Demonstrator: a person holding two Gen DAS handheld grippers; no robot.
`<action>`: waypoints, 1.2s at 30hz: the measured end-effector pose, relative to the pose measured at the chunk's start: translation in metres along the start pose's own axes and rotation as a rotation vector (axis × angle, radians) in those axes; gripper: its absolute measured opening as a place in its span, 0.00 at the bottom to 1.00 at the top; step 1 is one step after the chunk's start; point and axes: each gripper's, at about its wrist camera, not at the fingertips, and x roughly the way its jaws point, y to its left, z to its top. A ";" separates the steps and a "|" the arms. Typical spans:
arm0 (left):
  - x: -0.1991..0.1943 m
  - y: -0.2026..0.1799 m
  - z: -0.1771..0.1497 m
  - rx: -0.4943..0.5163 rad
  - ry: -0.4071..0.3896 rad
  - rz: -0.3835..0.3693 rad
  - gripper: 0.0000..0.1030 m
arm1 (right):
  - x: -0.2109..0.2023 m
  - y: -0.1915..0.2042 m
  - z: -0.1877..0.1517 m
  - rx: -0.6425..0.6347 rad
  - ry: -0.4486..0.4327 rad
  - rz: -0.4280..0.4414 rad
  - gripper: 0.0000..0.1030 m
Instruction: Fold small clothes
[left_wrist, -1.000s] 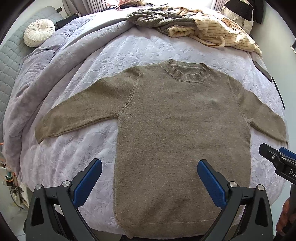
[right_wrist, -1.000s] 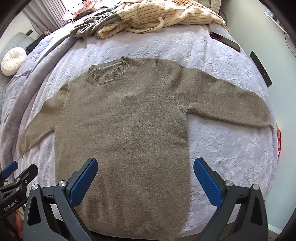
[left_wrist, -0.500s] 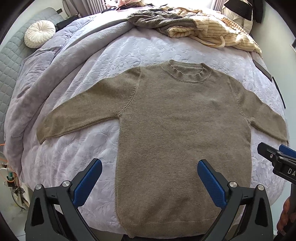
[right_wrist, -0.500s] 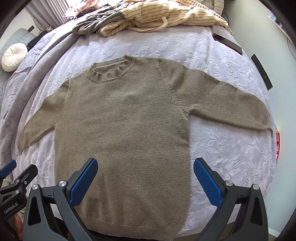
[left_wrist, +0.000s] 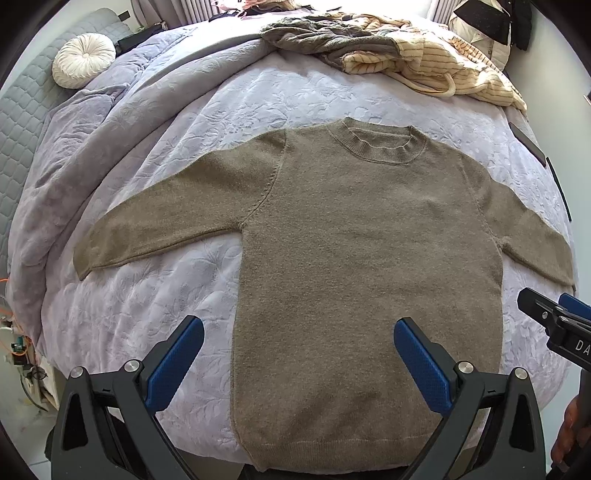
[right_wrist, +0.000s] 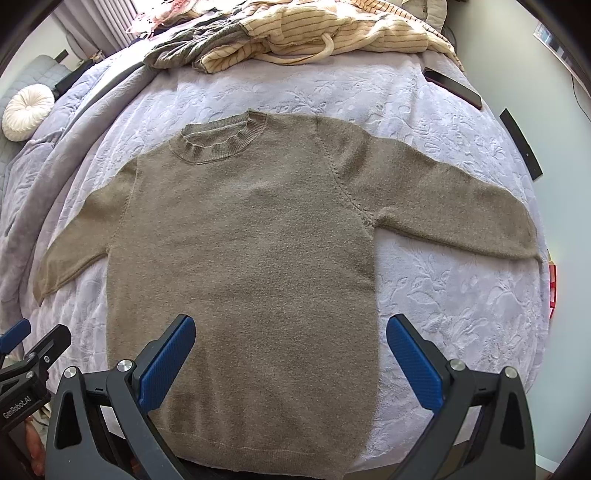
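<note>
One sweater (left_wrist: 369, 258) lies flat, collar away, hem nearest, sleeves spread sideways.

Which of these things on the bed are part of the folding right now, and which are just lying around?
In use:
olive sweater
left gripper
right gripper

Lying about:
pile of clothes
round white cushion
dark phone

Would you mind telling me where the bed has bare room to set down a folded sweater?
Bare bedspread lies between the sweater collar and the clothes pile, and below each sleeve: the right patch is roomy, the left smaller. The far edge is crowded by the pile and a dark phone.
</note>
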 end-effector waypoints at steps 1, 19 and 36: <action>0.000 0.000 0.000 -0.001 0.000 0.000 1.00 | 0.000 0.000 0.000 0.000 0.000 0.001 1.00; 0.002 0.004 -0.003 -0.007 0.008 -0.002 1.00 | 0.002 0.002 -0.002 -0.004 0.002 -0.001 1.00; 0.007 0.012 -0.005 -0.024 0.020 -0.017 1.00 | 0.006 0.009 -0.008 -0.019 0.016 -0.016 1.00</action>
